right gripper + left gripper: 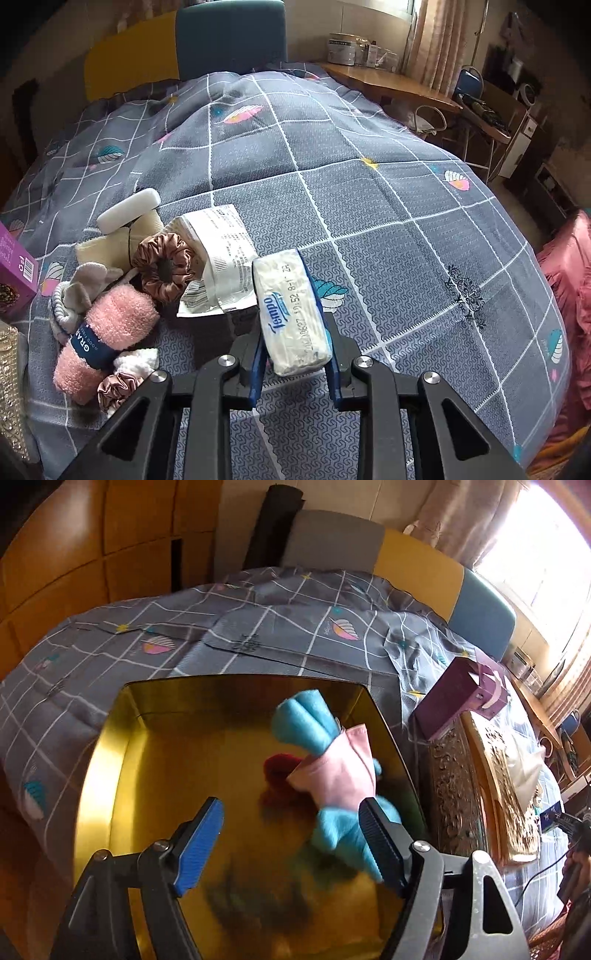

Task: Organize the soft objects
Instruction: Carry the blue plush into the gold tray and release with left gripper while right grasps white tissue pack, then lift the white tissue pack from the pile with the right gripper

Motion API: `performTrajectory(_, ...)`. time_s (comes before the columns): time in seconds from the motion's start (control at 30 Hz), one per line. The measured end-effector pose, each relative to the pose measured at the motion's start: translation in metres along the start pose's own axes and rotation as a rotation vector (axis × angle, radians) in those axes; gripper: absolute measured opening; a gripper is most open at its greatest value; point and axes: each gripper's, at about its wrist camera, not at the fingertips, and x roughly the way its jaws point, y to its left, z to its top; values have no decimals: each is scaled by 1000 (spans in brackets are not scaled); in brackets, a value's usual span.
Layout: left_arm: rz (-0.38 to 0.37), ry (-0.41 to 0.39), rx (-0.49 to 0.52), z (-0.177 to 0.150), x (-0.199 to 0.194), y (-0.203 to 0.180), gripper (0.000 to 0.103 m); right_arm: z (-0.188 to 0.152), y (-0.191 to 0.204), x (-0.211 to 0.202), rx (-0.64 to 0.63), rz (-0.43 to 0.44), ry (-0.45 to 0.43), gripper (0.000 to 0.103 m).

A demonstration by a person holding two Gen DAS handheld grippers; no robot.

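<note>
Left hand-held gripper (pixel 291 843) spread wide, empty, above gold tin (pixel 110 746). Blue cloth (pixel 306 722), pink cloth (pixel 340 771), what seems red item (pixel 279 770) already inside, ahead-right of fingers. Right hand-held gripper (pixel 295 354) clamped on tissue pack (pixel 291 310). Pink towel roll (pixel 107 328), scrunchie (pixel 166 267) left on bed (pixel 406 229), ahead-left.

The right gripper (pixel 295 354) has its jaws closed on a Tempo tissue pack (pixel 291 310) above the bed's grey quilt (pixel 388 206). Left of the pack lie a white plastic packet (pixel 221 258), a brown scrunchie (pixel 164 266) and a pink rolled towel (pixel 107 332).
</note>
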Motion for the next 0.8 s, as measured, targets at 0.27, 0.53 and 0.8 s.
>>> performTrajectory(0.27,48,25,38,-27,-12,0,77,1,2,-3,-1,-33,-5,27)
performTrajectory(0.53,38,-3,56,-46,-24,-1,77,14,9,-8,-14,-75,-8,27)
performTrajectory(0.8,3,-23,96,-38,-23,-11,77,33,48,-32,-84,-62,-73,27)
